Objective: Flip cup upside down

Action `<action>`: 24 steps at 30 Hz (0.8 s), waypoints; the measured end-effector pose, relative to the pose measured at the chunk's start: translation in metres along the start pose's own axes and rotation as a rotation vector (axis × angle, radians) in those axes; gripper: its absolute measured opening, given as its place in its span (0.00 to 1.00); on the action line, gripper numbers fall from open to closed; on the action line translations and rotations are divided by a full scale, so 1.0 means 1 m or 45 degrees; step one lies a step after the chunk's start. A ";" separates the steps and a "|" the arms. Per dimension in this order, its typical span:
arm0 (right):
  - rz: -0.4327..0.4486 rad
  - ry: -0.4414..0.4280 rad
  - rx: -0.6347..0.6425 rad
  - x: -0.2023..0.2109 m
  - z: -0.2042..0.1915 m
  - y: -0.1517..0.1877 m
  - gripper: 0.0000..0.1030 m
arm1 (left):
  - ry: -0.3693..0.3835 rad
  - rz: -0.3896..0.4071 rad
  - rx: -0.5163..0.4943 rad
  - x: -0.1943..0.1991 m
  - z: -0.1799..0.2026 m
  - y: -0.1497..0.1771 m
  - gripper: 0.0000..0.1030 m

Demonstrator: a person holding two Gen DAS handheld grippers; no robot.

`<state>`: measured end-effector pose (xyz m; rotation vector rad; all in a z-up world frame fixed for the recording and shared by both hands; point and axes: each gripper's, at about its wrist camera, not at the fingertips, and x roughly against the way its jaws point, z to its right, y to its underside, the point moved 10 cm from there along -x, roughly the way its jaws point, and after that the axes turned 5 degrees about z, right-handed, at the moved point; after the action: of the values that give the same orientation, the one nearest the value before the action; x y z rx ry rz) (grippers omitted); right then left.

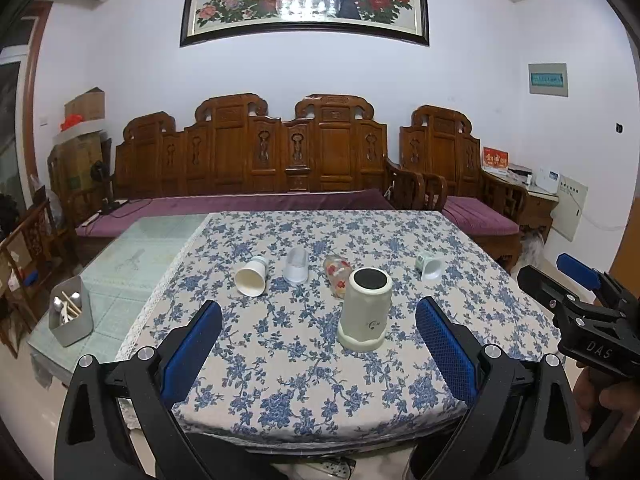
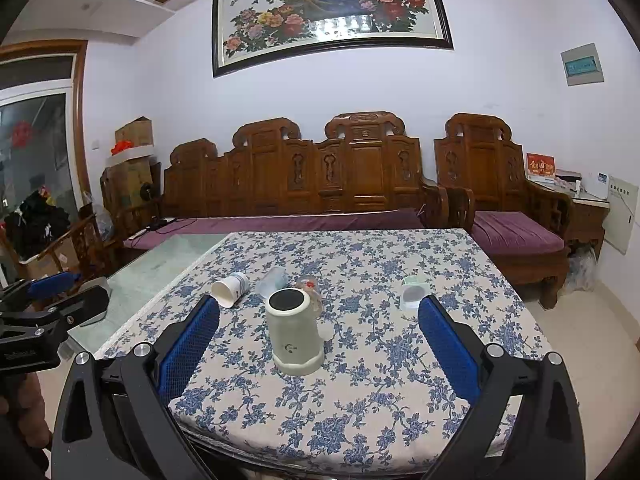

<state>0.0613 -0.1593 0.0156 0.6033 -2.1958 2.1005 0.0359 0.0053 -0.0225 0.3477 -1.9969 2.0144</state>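
Cup (image 1: 365,309) upside down on the floral surface (image 1: 280,380), wide rim on the cloth, dark base up. Ahead of the left gripper (image 1: 318,344) and between its finger lines, nearer the right pad, touching neither. Same in the right view: cup (image 2: 295,332) ahead of the right gripper (image 2: 319,344), left of centre, clear of both pads. Both grippers spread wide, holding nothing. Behind the cup, lying on their sides: paper cup (image 1: 251,276), clear cup (image 1: 297,266), printed glass (image 1: 338,276), small cup (image 1: 430,266). Grey bin (image 1: 71,314) with utensils off the cloth at left.
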 end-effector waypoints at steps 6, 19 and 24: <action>0.000 -0.001 0.000 0.000 0.001 0.000 0.97 | -0.003 0.005 0.003 0.001 -0.001 -0.001 0.91; -0.001 -0.001 -0.004 0.000 0.001 0.001 0.97 | -0.009 0.013 0.000 0.003 0.001 -0.004 0.91; 0.000 -0.001 -0.005 -0.001 0.001 0.002 0.97 | -0.010 0.012 -0.002 0.002 0.001 -0.004 0.91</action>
<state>0.0614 -0.1600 0.0135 0.6038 -2.1992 2.0958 0.0351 0.0042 -0.0175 0.3466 -2.0082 2.0205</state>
